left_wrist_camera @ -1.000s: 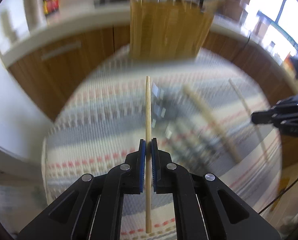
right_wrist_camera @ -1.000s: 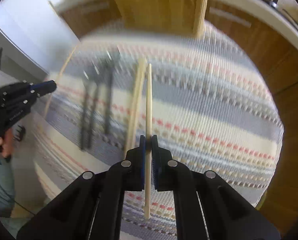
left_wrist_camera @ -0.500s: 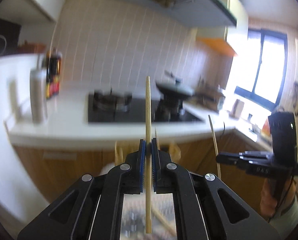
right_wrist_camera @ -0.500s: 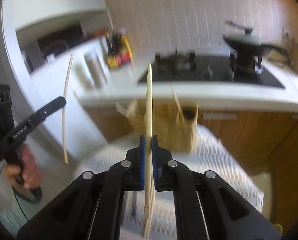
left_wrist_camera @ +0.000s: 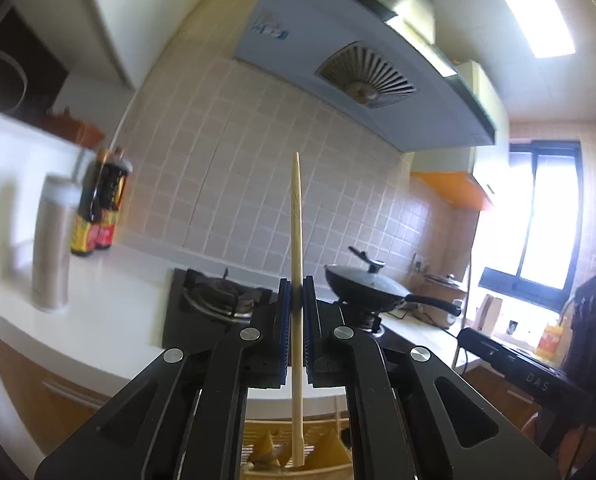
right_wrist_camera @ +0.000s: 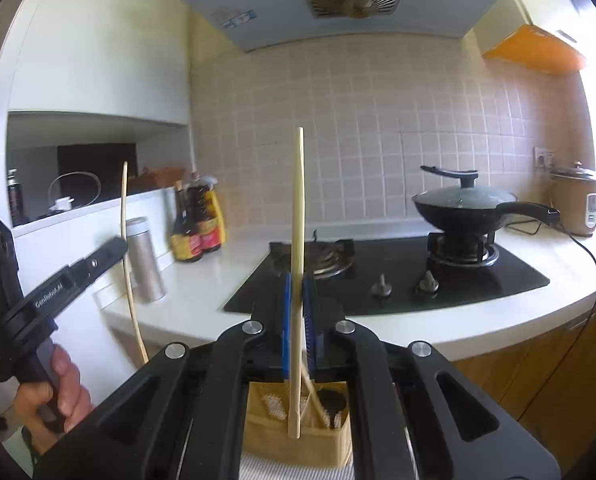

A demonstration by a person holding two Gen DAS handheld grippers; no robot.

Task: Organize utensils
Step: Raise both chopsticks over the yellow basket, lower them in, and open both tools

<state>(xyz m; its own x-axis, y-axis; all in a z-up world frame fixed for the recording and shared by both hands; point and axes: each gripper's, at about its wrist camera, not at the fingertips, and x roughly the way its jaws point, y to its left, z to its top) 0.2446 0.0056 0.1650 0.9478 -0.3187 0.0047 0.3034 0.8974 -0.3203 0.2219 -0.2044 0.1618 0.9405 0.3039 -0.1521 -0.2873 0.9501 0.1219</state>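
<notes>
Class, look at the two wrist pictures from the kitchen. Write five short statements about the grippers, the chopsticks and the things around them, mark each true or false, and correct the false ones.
1. The left gripper is shut on a chopstick. True.
2. The right gripper is open and holds nothing. False: it is shut on a chopstick that stands upright.
3. A wooden utensil holder sits below the right gripper. True.
4. The black pan on the stove has no lid. False: a lid covers it.
5. Two dark sauce bottles stand on the counter. True.
</notes>
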